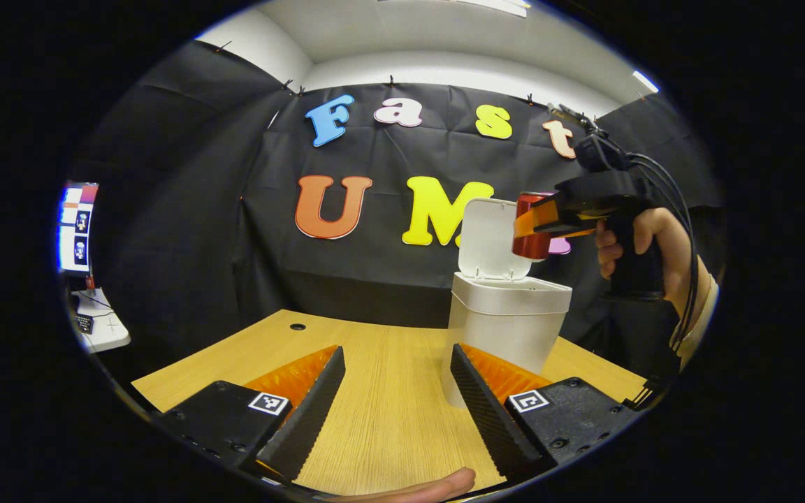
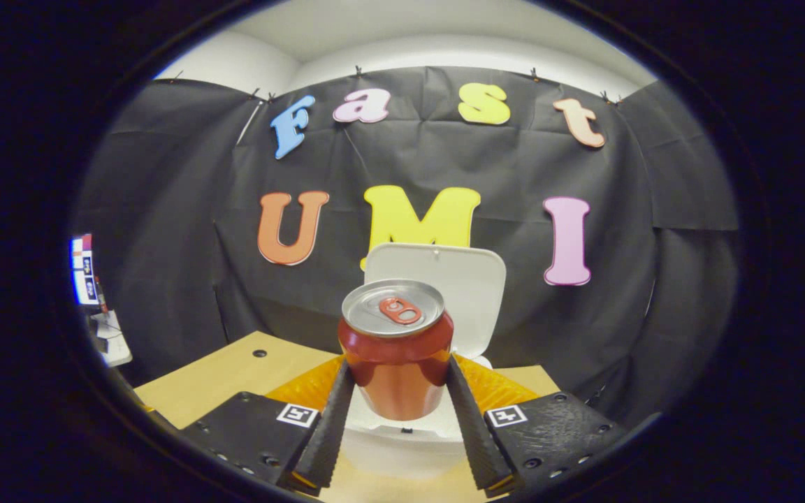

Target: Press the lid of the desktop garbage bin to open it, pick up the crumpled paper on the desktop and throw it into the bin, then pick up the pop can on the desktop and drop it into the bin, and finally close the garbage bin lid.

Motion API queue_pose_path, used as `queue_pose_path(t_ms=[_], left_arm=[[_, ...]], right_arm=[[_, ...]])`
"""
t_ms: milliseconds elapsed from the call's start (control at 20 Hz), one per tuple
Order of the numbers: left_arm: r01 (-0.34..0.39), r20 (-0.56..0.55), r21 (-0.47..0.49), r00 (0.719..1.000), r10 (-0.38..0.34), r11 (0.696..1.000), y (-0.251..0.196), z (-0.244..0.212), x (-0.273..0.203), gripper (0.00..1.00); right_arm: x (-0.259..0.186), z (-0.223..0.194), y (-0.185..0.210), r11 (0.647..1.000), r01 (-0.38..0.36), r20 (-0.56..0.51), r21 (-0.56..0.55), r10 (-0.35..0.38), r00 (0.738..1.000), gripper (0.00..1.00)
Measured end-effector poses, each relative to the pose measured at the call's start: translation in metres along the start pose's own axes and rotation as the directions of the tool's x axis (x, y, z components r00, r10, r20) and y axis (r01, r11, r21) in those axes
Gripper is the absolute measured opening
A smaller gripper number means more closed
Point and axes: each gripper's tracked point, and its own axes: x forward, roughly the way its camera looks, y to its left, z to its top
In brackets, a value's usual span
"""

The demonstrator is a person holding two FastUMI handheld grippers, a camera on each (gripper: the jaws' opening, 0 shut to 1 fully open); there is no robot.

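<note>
In the right gripper view, the right hand-held gripper (image 2: 397, 391) has both fingers pressed against the sides of a red pop can (image 2: 395, 356), which stands upright between them with its silver top and pull tab facing up. The can hangs above the white desktop garbage bin (image 2: 402, 436), whose rim shows just below it at 6 o'clock. The bin's lid (image 2: 469, 286) stands raised behind the can, at 12 o'clock from it.

In the left gripper view, the same pop can (image 1: 532, 227) appears at about 2 o'clock, clamped in the right hand-held gripper (image 1: 535, 225), which a person's hand (image 1: 643, 244) holds by a dark handle with cables trailing off it. The can is above the bin's open mouth and off the desk, just beside the upright lid (image 1: 490, 237). The garbage bin (image 1: 507, 321) stands on the wooden desk (image 1: 388, 391) to the right of centre, with its lower left side hidden behind one finger of the left hand-held gripper.

The left hand-held gripper (image 1: 395, 391) sits low at 6 o'clock with its fingers spread wide and nothing between them but bare desk. A fingertip (image 1: 437, 485) of the person shows at the very bottom edge. Far off at 9 o'clock a lit monitor (image 1: 77, 227) stands above a small white side table (image 1: 102, 325).
</note>
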Motion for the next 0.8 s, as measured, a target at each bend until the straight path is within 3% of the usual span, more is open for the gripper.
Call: queue_pose_path(t_ms=[150,350,500,700,800], left_arm=[[-0.021,-0.011,0.024,1.0,0.022,0.999,0.014,-0.004,0.0,0.97],[-0.012,-0.017,0.027,1.0,0.013,1.0,0.017,-0.006,0.0,0.97],[-0.033,0.001,0.047,0.999,0.033,0.998,0.027,-0.001,-0.003,0.96],[0.0,0.008,0.055,1.0,0.0,0.998,0.021,-0.001,-0.005,0.97],[0.004,0.008,0.056,1.0,-0.004,0.998,0.021,-0.002,-0.004,0.96]], right_arm=[[0.029,-0.003,-0.013,0.998,0.055,-0.028,-0.001,-0.055,0.998,0.72],[0.04,-0.013,-0.021,0.997,0.072,-0.066,0.034,-0.069,0.995,0.72],[0.044,-0.02,-0.019,0.997,0.072,-0.094,0.031,-0.069,0.993,0.75],[0.047,-0.017,-0.016,0.995,0.096,-0.087,0.017,-0.094,0.992,0.8],[0.047,-0.011,-0.01,0.996,0.088,-0.08,-0.006,-0.088,0.993,0.87]])
